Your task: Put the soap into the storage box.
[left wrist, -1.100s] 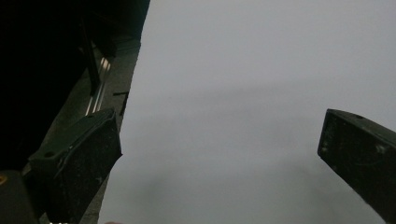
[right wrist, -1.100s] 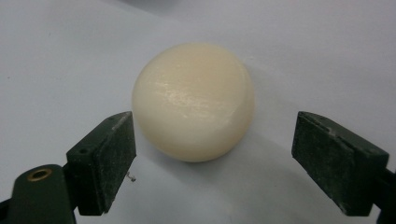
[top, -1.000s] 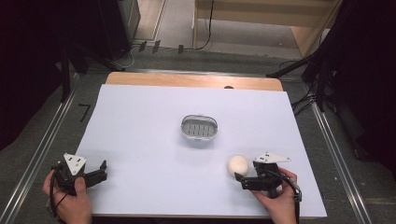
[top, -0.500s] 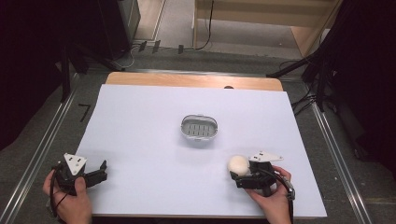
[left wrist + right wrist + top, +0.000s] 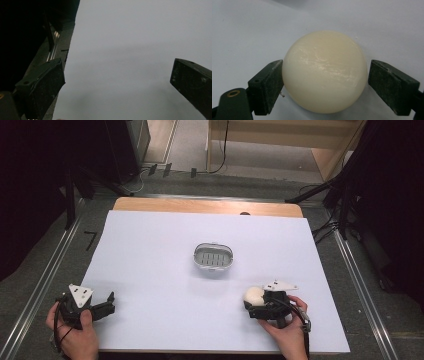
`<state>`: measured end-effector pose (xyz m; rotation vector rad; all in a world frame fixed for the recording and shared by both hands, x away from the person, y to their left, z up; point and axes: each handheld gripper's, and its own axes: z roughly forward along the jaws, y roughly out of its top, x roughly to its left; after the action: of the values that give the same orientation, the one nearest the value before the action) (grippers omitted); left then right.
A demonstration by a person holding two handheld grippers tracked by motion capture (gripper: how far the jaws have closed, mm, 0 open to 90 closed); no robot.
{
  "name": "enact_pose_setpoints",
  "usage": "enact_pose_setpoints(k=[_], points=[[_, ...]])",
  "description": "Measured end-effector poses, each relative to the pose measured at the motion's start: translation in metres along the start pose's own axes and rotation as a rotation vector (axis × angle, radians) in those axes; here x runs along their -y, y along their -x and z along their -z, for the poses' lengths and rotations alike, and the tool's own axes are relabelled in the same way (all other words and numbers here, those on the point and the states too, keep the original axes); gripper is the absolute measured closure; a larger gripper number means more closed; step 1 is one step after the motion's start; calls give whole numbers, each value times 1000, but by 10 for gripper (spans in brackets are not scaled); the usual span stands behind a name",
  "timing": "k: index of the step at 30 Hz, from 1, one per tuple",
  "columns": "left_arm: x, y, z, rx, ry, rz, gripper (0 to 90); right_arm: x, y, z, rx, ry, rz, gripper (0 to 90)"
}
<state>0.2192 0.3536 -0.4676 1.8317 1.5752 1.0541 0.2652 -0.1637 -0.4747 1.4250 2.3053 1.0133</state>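
The right gripper (image 5: 324, 82), jaws just closing, is bracketing a cream ball (image 5: 324, 72), one pad touching; the left gripper (image 5: 102, 302) is resting open, the soap dish (image 5: 213, 257) lying well apart.

Two bare hands come in from the bottom edge of the high view, each wrapped around a black hand-held gripper. The left gripper (image 5: 107, 302) carries a pale grey three-cornered plate on top, and a thin black cable loops from it past the left hand (image 5: 75, 332). The right gripper (image 5: 248, 306) bears a matching grey plate, with a black cable trailing over the right hand (image 5: 285, 327). Seen close, its jaws are blocky, dark green-black and scuffed, with small holes and a brass-coloured eyelet.
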Motion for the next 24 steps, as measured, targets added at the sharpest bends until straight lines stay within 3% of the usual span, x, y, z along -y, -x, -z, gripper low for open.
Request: enact_pose_setpoints(k=[4, 24], points=[[0, 0, 0, 0, 0, -1, 1, 0, -2, -1, -11, 3, 15, 223], [0, 0, 0, -2, 1, -2, 1, -1, -4, 0, 1, -15, 14, 237]])
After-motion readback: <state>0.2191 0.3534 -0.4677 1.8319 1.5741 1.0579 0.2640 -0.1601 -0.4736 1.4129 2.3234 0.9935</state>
